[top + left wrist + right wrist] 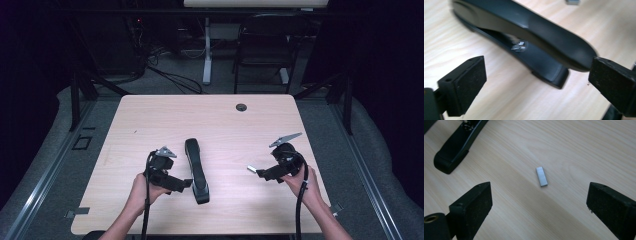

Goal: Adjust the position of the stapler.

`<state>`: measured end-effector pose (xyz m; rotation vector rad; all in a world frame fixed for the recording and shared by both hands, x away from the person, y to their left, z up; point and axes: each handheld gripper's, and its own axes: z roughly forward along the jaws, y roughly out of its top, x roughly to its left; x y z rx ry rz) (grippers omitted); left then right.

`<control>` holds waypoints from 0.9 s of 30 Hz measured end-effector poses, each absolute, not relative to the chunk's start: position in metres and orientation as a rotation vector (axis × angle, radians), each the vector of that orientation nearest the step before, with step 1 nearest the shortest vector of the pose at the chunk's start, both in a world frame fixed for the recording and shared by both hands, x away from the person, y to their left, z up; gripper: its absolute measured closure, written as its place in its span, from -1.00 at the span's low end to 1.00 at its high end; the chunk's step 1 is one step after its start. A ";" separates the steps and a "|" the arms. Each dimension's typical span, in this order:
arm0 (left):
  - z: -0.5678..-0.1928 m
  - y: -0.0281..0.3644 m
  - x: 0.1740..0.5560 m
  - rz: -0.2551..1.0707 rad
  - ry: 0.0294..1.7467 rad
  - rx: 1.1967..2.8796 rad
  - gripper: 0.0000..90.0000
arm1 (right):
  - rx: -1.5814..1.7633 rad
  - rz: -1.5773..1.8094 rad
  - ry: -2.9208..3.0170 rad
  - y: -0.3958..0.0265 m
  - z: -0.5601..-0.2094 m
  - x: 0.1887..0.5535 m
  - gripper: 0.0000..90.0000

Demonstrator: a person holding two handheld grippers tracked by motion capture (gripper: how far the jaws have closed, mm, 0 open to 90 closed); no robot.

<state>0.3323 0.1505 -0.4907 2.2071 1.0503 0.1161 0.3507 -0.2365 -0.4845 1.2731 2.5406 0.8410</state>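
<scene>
Room: dark all around, with a grey floor, a black chair (263, 42) and a white desk leg behind the table
Table: light wood table (210, 117) with a small round hole (241, 107) near its far edge
Stapler: a long black stapler (196, 170) lies flat near the middle of the table, closer to the person's side; in the left gripper view its top arm (529, 30) is lifted a bit off its base, and shiny metal shows in the gap
Staples: a small silver block of staples (541, 176) lies on the bare wood, to the right of the stapler and apart from it
Left hand: the left hand (145, 187) comes in from the bottom and holds the left gripper (186, 183) low, pointing sideways at the stapler's near end
Left jaws: wide apart, not pressing on anything; the stapler's end sits just beyond the two black pads (466, 85)
Right hand: the right hand (302, 182) comes in from the bottom right, with its wrist bent inward, so the right gripper (257, 172) points to the left, toward the stapler
Right jaws: wide apart and holding nothing; the staples lie on the table past the pads (476, 207), about midway between them
</scene>
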 end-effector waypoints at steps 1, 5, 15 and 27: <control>-0.491 0.151 0.332 0.116 1.050 2.207 -1.00 | 1.261 0.847 2.546 -0.233 -0.483 0.351 -0.87; -0.494 0.169 0.343 0.143 1.129 2.167 -1.00 | 1.239 0.881 2.562 -0.221 -0.480 0.350 -0.87; -0.508 0.201 0.365 0.188 1.281 2.097 -1.00 | 1.168 0.927 2.622 -0.173 -0.472 0.357 -0.87; -0.511 0.206 0.368 0.212 1.310 2.098 -1.00 | 1.050 0.993 2.713 -0.099 -0.473 0.360 -0.78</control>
